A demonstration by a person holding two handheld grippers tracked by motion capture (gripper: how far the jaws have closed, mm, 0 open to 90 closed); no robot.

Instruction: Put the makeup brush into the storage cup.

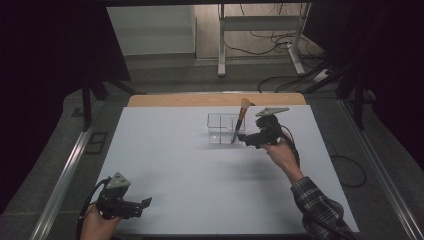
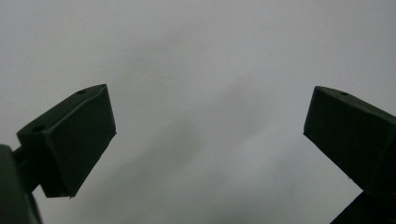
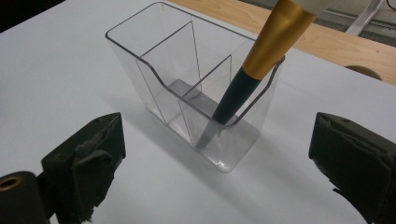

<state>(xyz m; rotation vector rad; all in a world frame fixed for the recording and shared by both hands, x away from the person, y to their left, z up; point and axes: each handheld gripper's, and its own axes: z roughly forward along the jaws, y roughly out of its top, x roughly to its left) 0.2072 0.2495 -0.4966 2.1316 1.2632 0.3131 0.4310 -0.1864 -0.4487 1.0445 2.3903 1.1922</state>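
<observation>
A clear plastic organiser [image 1: 222, 128] [image 3: 187, 93] with inner dividers stands on the white table top [image 1: 200, 175]. A makeup brush [image 1: 240, 120] [image 3: 252, 70] with a dark handle, gold ferrule and pale bristles leans in its right-hand compartment, bristles up. My right gripper [image 1: 246, 139] [image 3: 217, 163] is open just beside the organiser, nothing between its jaws. My left gripper [image 1: 142, 206] [image 2: 210, 144] is open near the table's front left corner, over bare table.
A strip of wooden table edge [image 1: 215, 99] runs behind the white top. A white metal stand [image 1: 260, 30] and loose cables [image 1: 280, 45] lie on the floor beyond. Dark curtains flank both sides.
</observation>
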